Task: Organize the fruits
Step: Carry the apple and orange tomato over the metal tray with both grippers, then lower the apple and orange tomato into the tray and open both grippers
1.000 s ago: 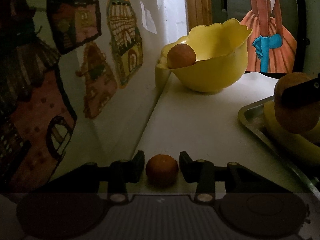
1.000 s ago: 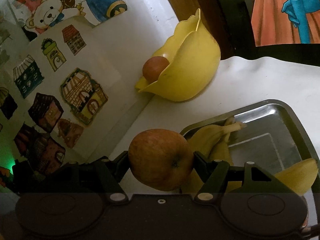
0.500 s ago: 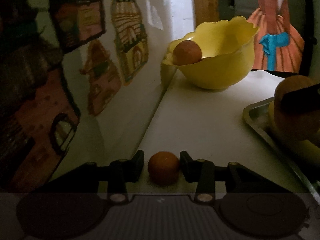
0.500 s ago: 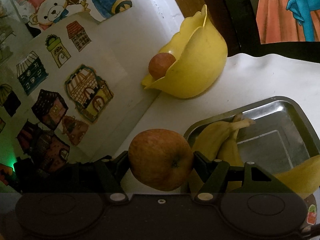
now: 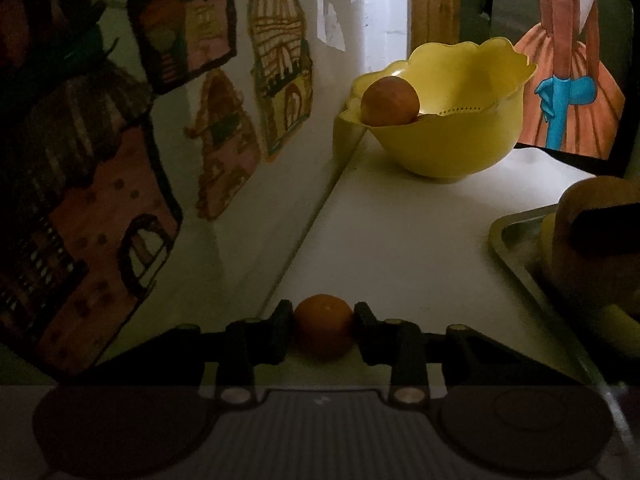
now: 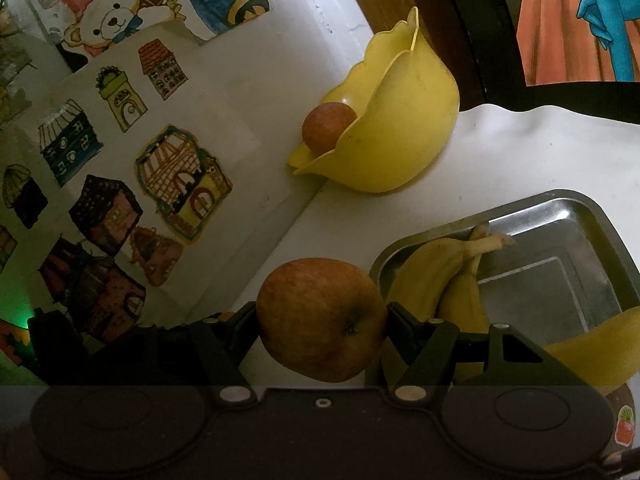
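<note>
A small orange (image 5: 324,332) rests on the white tabletop near the wall, and my left gripper (image 5: 323,330) is shut on it, both fingers touching its sides. Over the tray's near corner, my right gripper (image 6: 322,320) is shut on a large reddish-yellow apple (image 6: 320,316). That apple (image 5: 592,240) also shows at the right edge of the left wrist view. A yellow scalloped bowl (image 5: 448,148) stands at the back against the wall and holds another apple (image 5: 390,100). The bowl (image 6: 400,132) and its apple (image 6: 326,128) appear in the right wrist view too.
A metal tray (image 6: 560,280) sits to the right with a pair of bananas (image 6: 436,272) in its left end and a third banana (image 6: 592,344) at its near side. A wall with house stickers (image 6: 180,184) runs along the left. A dark-framed picture (image 5: 568,80) stands behind the bowl.
The left gripper's fingers have shut onto the orange, closing the gaps seen earlier. The right gripper still holds the apple and has drifted slightly, so the tray shows more.
</note>
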Demonstrator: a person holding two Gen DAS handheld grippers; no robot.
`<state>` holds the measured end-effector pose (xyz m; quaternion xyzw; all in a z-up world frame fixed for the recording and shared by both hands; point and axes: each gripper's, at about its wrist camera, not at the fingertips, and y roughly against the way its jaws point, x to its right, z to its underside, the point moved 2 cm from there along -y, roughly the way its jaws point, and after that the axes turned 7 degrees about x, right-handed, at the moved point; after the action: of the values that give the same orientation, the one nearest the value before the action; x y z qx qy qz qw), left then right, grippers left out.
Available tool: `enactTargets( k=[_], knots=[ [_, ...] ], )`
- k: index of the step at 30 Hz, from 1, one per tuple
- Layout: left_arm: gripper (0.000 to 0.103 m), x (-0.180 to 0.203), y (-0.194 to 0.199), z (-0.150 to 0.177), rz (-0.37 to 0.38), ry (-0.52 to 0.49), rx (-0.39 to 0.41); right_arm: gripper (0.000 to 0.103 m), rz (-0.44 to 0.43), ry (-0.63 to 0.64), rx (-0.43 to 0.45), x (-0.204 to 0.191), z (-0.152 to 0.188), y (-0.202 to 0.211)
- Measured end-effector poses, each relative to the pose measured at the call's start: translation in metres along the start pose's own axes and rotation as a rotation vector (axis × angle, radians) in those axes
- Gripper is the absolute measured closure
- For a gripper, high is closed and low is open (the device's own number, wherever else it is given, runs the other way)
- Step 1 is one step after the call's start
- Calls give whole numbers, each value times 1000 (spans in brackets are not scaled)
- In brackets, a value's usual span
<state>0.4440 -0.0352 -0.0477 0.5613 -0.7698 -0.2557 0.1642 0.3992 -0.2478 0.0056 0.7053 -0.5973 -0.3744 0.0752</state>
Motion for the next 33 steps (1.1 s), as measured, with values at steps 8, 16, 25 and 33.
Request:
enactTargets(
  k=[8, 16, 25, 33],
  knots=[
    [67, 0, 5, 2, 11, 31, 1, 33, -3, 0, 5, -3, 0, 4],
    [68, 22, 17, -6, 81, 17, 17, 33, 26, -4, 36, 6, -7, 12],
    [67, 74, 29, -26, 205, 55, 67, 33, 95, -1, 66, 40, -19, 32],
    [67, 122, 60, -17, 277, 86, 69, 33, 121, 41, 43, 70, -32, 40]
  ],
)
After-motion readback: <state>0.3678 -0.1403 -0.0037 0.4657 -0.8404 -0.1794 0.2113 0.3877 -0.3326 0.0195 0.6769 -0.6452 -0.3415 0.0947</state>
